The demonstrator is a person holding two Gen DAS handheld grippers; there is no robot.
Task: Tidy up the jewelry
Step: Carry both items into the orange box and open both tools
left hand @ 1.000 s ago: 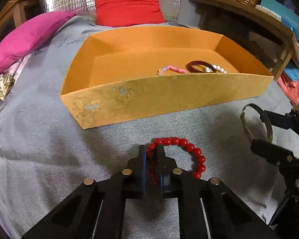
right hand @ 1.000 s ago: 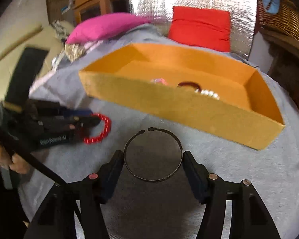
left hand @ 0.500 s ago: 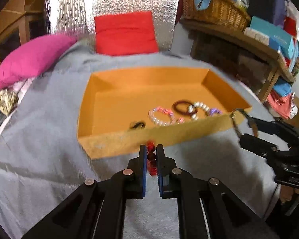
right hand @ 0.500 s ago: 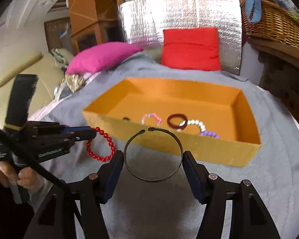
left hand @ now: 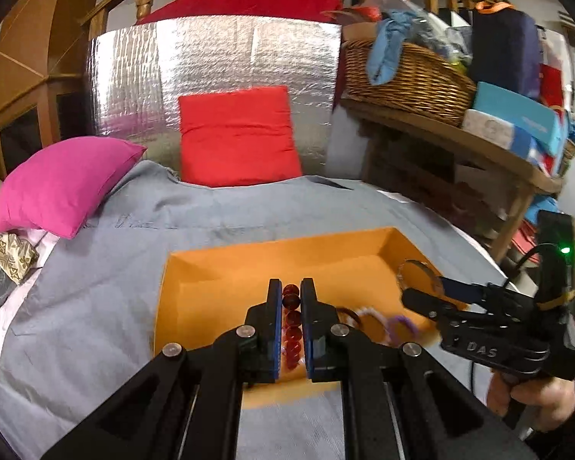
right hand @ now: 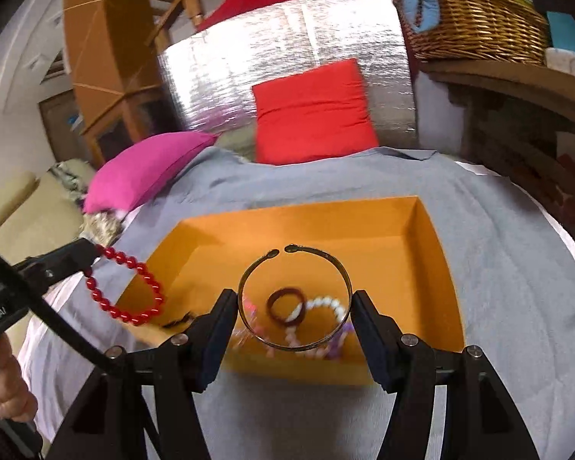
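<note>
Left gripper, jaws clamped on a red bead bracelet, held above the near edge of the orange tray. Right gripper, jaws set wide and gripping an open metal bangle over the tray's near half. Beneath, on the tray floor: a dark ring bracelet and a white bead bracelet. Beyond, on the grey cover: a red cushion.

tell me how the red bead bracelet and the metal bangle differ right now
The red bead bracelet is a closed loop of round beads; the metal bangle is a thin rigid band with a gap. The left tongs pinch the bracelet nearly shut and it dangles; the right tongs stand wide, clamping the bangle across its width. Both are held in the air at the orange tray.
</note>
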